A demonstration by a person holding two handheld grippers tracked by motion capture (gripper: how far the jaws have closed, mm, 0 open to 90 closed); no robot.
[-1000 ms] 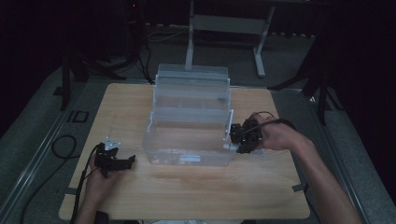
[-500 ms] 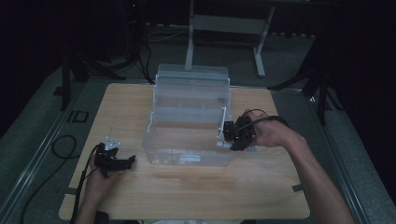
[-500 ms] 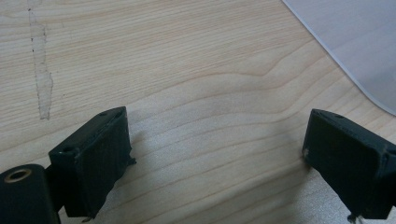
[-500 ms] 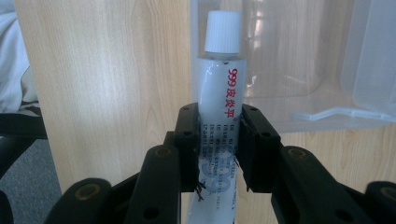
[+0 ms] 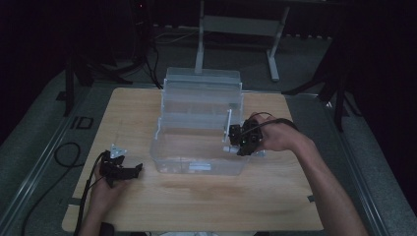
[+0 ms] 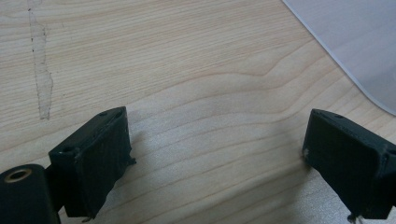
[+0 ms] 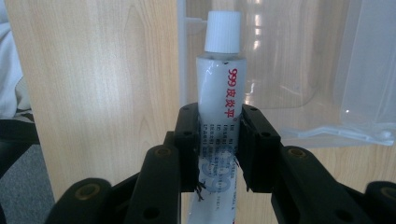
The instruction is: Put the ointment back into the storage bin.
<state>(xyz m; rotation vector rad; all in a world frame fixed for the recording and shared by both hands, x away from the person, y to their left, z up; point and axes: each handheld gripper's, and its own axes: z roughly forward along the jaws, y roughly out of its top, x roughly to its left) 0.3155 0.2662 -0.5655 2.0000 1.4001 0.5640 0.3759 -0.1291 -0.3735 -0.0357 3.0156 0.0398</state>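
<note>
High view: a clear plastic box (image 5: 199,142) stands mid-table on the wooden tabletop (image 5: 196,196). The right gripper (image 5: 239,142), at the box's right wall, has its jaws closed on a white ointment tube (image 7: 219,93) with a white cap (image 7: 223,31) and red print; the tube points over the box rim. The left gripper (image 5: 129,171) rests on the table left of the box, jaws wide apart and holding nothing.

Left claw (image 5: 129,170) at seven o'clock, low over the counter (image 5: 206,196), jaws spread wide, nothing between them. Right claw (image 5: 235,141) at three o'clock, jaws clamped on a tube (image 7: 219,107).
</note>
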